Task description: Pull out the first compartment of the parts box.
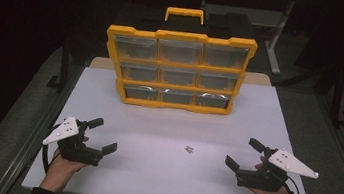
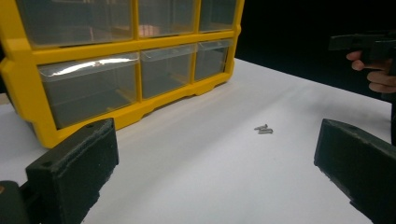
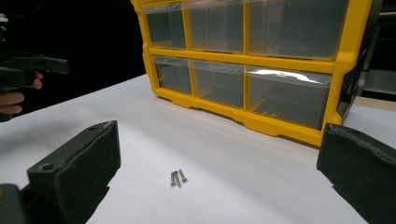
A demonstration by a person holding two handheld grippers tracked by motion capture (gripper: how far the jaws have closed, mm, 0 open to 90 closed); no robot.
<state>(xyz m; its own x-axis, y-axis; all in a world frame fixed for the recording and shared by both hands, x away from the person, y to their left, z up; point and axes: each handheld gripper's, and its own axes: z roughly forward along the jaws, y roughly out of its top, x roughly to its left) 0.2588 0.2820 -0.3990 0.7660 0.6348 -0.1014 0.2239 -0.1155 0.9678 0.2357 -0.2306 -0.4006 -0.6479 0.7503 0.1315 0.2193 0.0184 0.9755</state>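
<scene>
both grippers, left gripper and right gripper, are gaping empty; tiny screws are lying mid-table before the organizer, looking light, hard, slippery: pinching across the shanks.

We see both grippers all black: left gripper and right gripper each carry a pale grey three-cornered plate with small holes, blocky foam-faced jaws, black cable trailing back. Dark sleeves at both wrists.
</scene>
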